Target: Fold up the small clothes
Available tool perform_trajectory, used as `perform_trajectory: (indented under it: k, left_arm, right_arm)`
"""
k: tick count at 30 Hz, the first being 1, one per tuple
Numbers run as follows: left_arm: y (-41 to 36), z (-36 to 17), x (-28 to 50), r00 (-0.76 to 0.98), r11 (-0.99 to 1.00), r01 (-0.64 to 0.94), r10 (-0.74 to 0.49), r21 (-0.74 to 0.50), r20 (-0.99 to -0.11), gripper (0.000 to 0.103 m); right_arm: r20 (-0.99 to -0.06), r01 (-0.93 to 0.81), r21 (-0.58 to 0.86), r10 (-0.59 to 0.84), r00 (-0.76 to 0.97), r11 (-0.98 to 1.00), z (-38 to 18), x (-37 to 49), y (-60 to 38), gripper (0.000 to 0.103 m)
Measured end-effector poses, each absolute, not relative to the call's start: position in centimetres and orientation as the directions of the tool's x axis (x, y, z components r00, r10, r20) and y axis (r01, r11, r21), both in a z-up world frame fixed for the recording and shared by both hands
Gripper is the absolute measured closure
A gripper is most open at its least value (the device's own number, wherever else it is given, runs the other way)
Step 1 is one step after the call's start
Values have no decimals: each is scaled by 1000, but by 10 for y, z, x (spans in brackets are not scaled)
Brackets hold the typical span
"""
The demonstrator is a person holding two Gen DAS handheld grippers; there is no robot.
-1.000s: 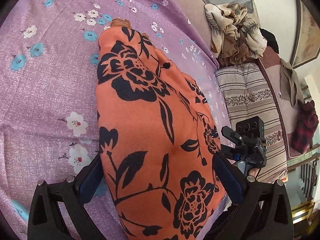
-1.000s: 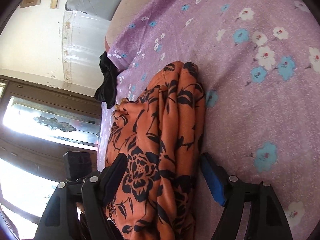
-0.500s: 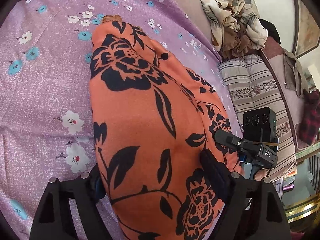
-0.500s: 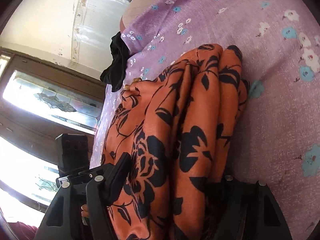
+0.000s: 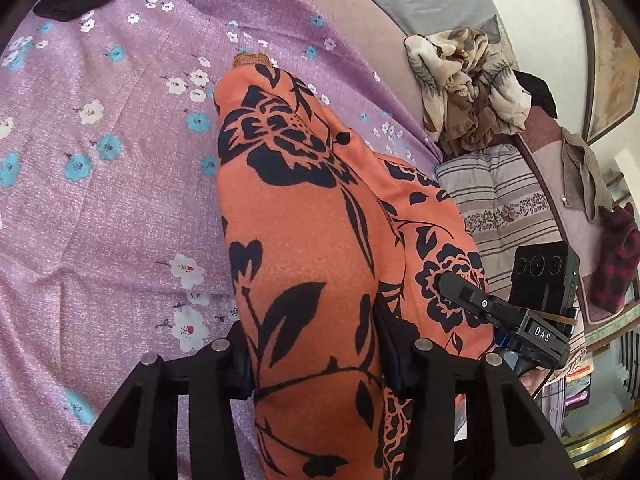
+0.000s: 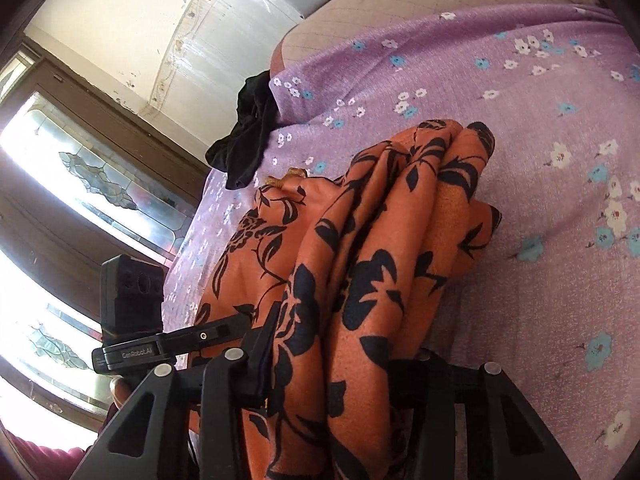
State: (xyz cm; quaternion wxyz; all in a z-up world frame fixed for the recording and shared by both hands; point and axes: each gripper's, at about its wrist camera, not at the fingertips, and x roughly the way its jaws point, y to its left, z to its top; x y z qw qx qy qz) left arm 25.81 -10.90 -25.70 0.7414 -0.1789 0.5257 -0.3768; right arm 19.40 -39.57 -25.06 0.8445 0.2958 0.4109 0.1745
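Observation:
An orange garment with black flowers (image 5: 304,220) lies folded into a long bundle on the purple flowered bedsheet (image 5: 100,200). My left gripper (image 5: 316,364) has its jaws closing, and both pads press on the near end of the bundle. In the right wrist view the same garment (image 6: 384,240) shows several bunched layers. My right gripper (image 6: 340,372) is closing too, with the fabric squeezed between its pads. Each gripper sees the other beside it: the right one (image 5: 500,320) and the left one (image 6: 180,344). The near end of the cloth is raised off the sheet (image 6: 520,120).
A black cloth (image 6: 248,136) hangs at the bed's far corner. A heap of beige clothes (image 5: 468,88) sits on a striped cushion (image 5: 504,200) beside the bed, with a red plaid cloth (image 5: 616,256) further right. A bright window (image 6: 80,168) is on the left.
Both pairs of jaws have narrowed from wide open around the garment to pinching it. Both grippers have risen, and the near end of the bundle has lifted with them.

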Motion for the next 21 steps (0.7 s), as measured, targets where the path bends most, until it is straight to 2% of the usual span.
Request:
perform_trajectory:
  k: [21]
  left_arm:
    - [-23, -212, 232, 336, 714, 379, -699, -588, -632, 54]
  right_arm:
    - [-518, -138, 675, 598, 612, 725, -218, 194, -314, 60]
